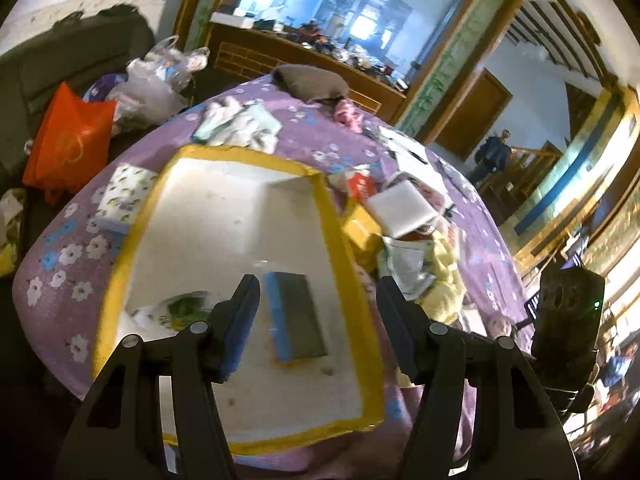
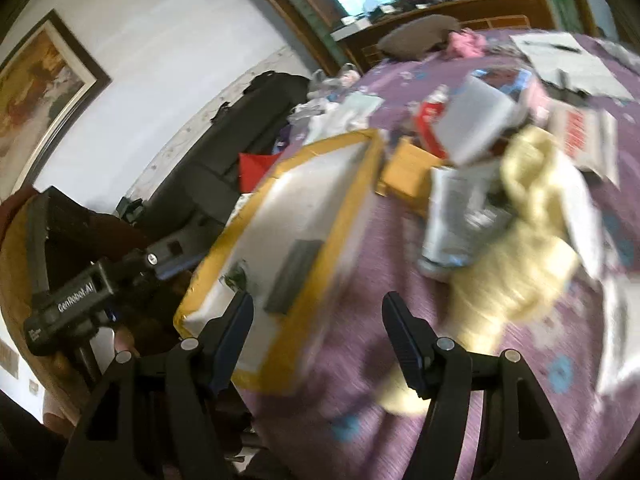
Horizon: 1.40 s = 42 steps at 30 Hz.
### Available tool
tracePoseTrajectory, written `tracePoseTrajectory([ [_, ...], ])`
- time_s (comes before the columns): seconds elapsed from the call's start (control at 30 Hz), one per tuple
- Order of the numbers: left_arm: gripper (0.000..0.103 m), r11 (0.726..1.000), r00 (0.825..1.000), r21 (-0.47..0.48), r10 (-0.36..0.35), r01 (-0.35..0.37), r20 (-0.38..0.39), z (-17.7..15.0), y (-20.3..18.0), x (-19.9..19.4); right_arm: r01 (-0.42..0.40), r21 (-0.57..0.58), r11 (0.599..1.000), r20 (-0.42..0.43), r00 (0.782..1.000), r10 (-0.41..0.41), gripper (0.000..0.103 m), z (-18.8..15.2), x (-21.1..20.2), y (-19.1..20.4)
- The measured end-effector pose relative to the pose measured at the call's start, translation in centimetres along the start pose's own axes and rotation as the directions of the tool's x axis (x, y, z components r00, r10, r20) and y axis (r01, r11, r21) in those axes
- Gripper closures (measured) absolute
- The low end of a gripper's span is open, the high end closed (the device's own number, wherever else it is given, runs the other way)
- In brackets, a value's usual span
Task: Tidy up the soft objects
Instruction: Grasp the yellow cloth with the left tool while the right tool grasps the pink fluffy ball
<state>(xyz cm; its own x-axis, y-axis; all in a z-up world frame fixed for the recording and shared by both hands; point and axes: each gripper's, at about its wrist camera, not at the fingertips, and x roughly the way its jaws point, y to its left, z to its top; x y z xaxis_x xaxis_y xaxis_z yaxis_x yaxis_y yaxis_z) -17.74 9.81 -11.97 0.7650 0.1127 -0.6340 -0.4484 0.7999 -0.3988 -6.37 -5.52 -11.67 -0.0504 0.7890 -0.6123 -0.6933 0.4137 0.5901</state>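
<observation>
Clutter covers the purple floral bedspread [image 1: 312, 136] around a yellow-rimmed box [image 1: 338, 240]; both hand-held grippers [image 1: 318, 300] [image 2: 318, 320] spread, empty.

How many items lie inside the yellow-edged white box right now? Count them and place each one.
2. A blue-and-grey sponge lies near the box's right wall; a green-printed packet sits in its near-left corner. The left gripper may hide more.

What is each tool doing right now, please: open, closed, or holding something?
Left tool: open, empty, above the yellow-rimmed white foam box.
Right tool: open, empty, over the purple flowered cloth.
</observation>
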Motion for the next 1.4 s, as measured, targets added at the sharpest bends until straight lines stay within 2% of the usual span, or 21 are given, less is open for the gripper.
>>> tracePoseTrajectory([
  [0.17, 0.042, 0.996, 0.999, 0.085, -0.03, 0.032, -0.021, 0.0, -4.7, 1.0, 0.057, 0.048, 0.997, 0.072, 0.996, -0.06, 0.036, -1.1, -4.6, -3.1],
  [0.3, 0.042, 0.985, 0.993, 0.145, -0.08, 0.093, -0.09, 0.2, -8.4, 3.3, 0.117, 0.071, 0.991, 0.119, 0.985, -0.125, 0.036, -1.3, -7.5, -5.4],
  [0.43, 0.042, 0.974, 0.983, 0.207, -0.05, 0.088, -0.178, -0.7, -10.9, 6.6, 0.186, 0.12, 0.975, 0.124, 0.972, -0.201, 0.036, -1.6, -9.1, -7.6],
  [0.6, 0.042, 0.969, 0.969, 0.228, -0.034, 0.092, -0.246, -2.3, -12.2, 9.1, 0.262, 0.144, 0.954, 0.157, 0.946, -0.283, 0.036, -1.8, -11.1, -9.3],
  [0.63, 0.042, 0.969, 0.967, 0.232, -0.029, 0.09, -0.253, -2.4, -12.5, 9.4, 0.286, 0.15, 0.947, 0.167, 0.936, -0.309, 0.036, -1.7, -11.7, -9.9],
  [0.67, 0.042, 0.968, 0.966, 0.238, -0.02, 0.084, -0.257, -2.4, -12.7, 9.7, 0.33, 0.157, 0.931, 0.184, 0.916, -0.355, 0.036, -1.6, -12.3, -10.2],
  [0.7, 0.042, 0.965, 0.966, 0.249, -0.011, 0.078, -0.259, -2.5, -13.0, 10.0, 0.375, 0.16, 0.913, 0.198, 0.894, -0.402, 0.036, -1.5, -12.8, -10.3],
  [0.77, 0.042, 0.958, 0.966, 0.281, 0.018, 0.058, -0.258, -2.7, -13.8, 10.7, 0.482, 0.16, 0.861, 0.222, 0.833, -0.507, 0.036, -1.3, -13.5, -10.5],
  [0.8, 0.042, 0.954, 0.966, 0.296, 0.032, 0.048, -0.258, -2.8, -14.2, 11.1, 0.507, 0.171, 0.845, 0.217, 0.817, -0.535, 0.036, -1.2, -13.6, -11.0],
  [0.9, 0.042, 0.949, 0.965, 0.313, 0.037, 0.048, -0.26, -3.1, -14.9, 12.3, 0.572, 0.236, 0.785, 0.171, 0.771, -0.613, 0.036, -1.2, -13.3, -13.3],
  [1.0, 0.043, 0.938, 0.966, 0.343, 0.041, 0.052, -0.257, -3.5, -15.6, 13.2, 0.593, 0.279, 0.755, 0.126, 0.757, -0.641, 0.036, -1.3, -12.7, -15.3],
  [1.07, 0.044, 0.938, 0.969, 0.345, 0.046, 0.042, -0.244, -3.6, -15.8, 14.0, 0.63, 0.289, 0.721, 0.087, 0.732, -0.675, 0.036, -1.5, -12.0, -16.1],
  [1.13, 0.053, 0.936, 0.966, 0.353, 0.081, 0.012, -0.248, -3.8, -15.9, 15.0, 0.637, 0.299, 0.71, 0.056, 0.731, -0.68, 0.038, -1.9, -11.7, -16.7],
  [1.2, 0.054, 0.934, 0.968, 0.358, 0.084, 0.006, -0.235, -4.1, -15.9, 15.0, 0.641, 0.303, 0.705, 0.044, 0.73, -0.682, 0.047, -2.2, -11.5, -16.9],
  [1.23, 0.055, 0.929, 0.97, 0.369, 0.084, 0.006, -0.228, -4.2, -15.9, 14.8, 0.647, 0.296, 0.702, 0.05, 0.724, -0.688, 0.057, -2.2, -11.6, -16.7],
  [1.27, 0.056, 0.922, 0.971, 0.386, 0.085, 0.008, -0.222, -4.5, -16.0, 14.4, 0.645, 0.296, 0.705, 0.054, 0.726, -0.686, 0.058, -2.3, -11.7, -16.6],
  [1.33, 0.056, 0.924, 0.969, 0.381, 0.059, 0.038, -0.239, -4.7, -15.9, 13.8, 0.639, 0.303, 0.707, 0.069, 0.725, -0.685, 0.063, -2.7, -12.2, -16.3],
  [1.4, 0.056, 0.935, 0.959, 0.342, 0.002, 0.098, -0.282, -4.6, -15.3, 13.0, 0.624, 0.307, 0.719, 0.089, 0.733, -0.674, 0.064, -2.7, -12.4, -16.1],
])
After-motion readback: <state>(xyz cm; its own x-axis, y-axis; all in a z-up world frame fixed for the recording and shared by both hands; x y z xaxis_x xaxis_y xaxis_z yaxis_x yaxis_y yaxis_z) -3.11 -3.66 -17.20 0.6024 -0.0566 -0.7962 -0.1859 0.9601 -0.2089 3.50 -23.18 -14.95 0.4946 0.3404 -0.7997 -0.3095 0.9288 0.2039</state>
